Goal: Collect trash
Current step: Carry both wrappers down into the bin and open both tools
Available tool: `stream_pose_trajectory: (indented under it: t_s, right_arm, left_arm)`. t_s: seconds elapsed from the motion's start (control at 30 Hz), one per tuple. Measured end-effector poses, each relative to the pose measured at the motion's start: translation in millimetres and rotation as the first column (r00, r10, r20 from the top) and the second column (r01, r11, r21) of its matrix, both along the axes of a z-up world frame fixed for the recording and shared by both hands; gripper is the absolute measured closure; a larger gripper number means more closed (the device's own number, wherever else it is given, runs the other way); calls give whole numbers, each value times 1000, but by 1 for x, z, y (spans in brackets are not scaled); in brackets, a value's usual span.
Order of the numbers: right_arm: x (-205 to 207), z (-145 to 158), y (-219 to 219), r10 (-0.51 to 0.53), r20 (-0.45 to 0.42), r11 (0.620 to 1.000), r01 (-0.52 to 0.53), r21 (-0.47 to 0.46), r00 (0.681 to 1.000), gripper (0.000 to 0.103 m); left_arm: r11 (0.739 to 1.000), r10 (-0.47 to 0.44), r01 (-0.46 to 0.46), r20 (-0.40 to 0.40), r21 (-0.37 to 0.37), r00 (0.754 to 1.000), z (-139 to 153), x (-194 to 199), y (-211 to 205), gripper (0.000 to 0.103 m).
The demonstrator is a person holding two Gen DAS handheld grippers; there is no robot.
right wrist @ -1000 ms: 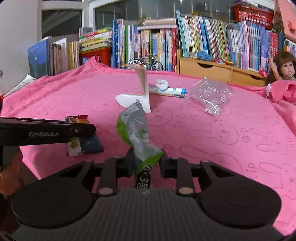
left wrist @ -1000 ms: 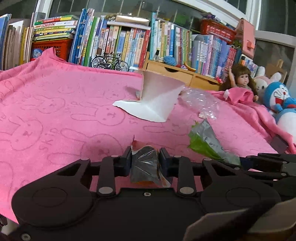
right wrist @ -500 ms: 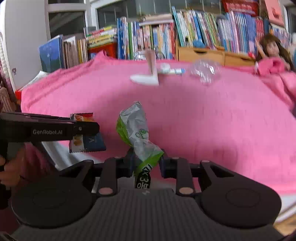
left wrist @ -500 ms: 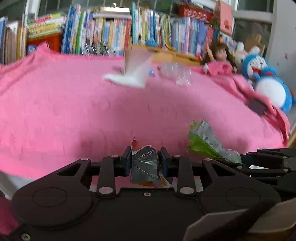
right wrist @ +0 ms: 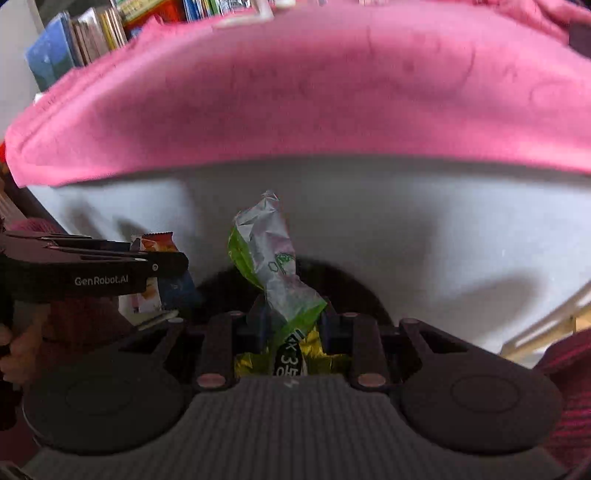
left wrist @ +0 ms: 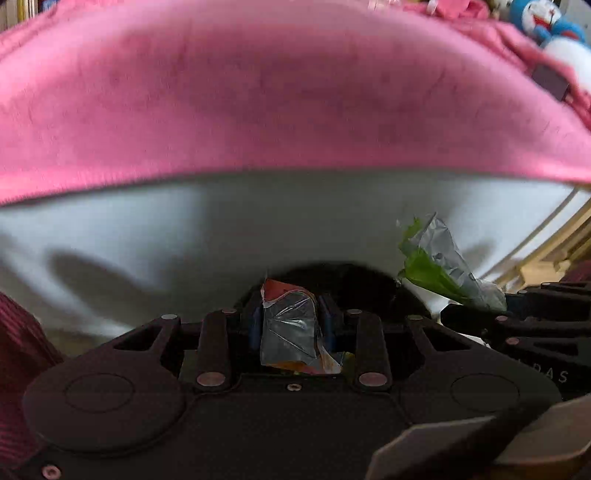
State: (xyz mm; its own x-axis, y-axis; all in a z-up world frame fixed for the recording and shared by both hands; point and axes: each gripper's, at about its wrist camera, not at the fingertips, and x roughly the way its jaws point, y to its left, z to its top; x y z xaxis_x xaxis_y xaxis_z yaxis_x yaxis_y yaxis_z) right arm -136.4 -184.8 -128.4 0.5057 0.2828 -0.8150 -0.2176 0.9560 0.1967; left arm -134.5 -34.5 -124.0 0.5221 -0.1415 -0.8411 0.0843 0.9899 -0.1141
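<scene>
Left gripper (left wrist: 291,321) is clamped on a foil wrapper (left wrist: 290,330), silver side up with a red torn corner at the top and orange print poking out below. Blue pads squeeze it from both sides, and the wrapper stands upright between them. From the right wrist view the same wrapper (right wrist: 157,273) shows its orange and blue face, hanging under the left gripper's (right wrist: 162,264) black fingers marked GenRobot.AI.

Right gripper (right wrist: 293,319) is pinched tight on a green bag (right wrist: 271,266), crumpled, silver and lime green, its twisted top sticking up well above the fingertips. Yellow foil and a black label bunch up behind the pads. In the left wrist view that bag (left wrist: 437,262) juts up at the right, just beside the left gripper, with the right gripper (left wrist: 491,314) below it.

So 2 pieces of trash, 1 in each gripper, both held off the bed, side by side and near each other.

Beyond the fingers there's a dark round opening (right wrist: 332,288), directly under both grippers; what it belongs to I can't tell. Behind it rises a pale grey surface (left wrist: 221,229), the side of the bed, shadowed. Above that, the pink blanket (left wrist: 295,92) folds over the edge, blurred. Far top right, a blue-and-white plush (left wrist: 543,18); in the right view, books (right wrist: 74,44) at top left. A dark red sleeve (right wrist: 569,387) edges in at the right.
</scene>
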Motion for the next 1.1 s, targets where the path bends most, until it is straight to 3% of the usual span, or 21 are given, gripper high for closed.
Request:
stream_pose_trajectory:
  t_s: [0.37, 0.93, 1.03, 1.1]
  right_arm:
    - [14, -23, 9, -27, -104, 999, 23, -32, 994, 69]
    - [14, -25, 14, -36, -121, 998, 30, -52, 992, 66]
    - [14, -26, 14, -40, -119, 998, 35, -48, 992, 51]
    - [14, -26, 14, -38, -117, 999, 33, -41, 992, 47]
  left_arm:
    - [1000, -10, 10, -88, 1, 996, -30, -4, 1, 73]
    - [1000, -21, 21, -114, -7, 993, -32, 12, -2, 71]
    - [1000, -21, 21, -118, -5, 993, -34, 12, -3, 71]
    - [1000, -20, 20, -115, -2, 993, -32, 12, -3, 68]
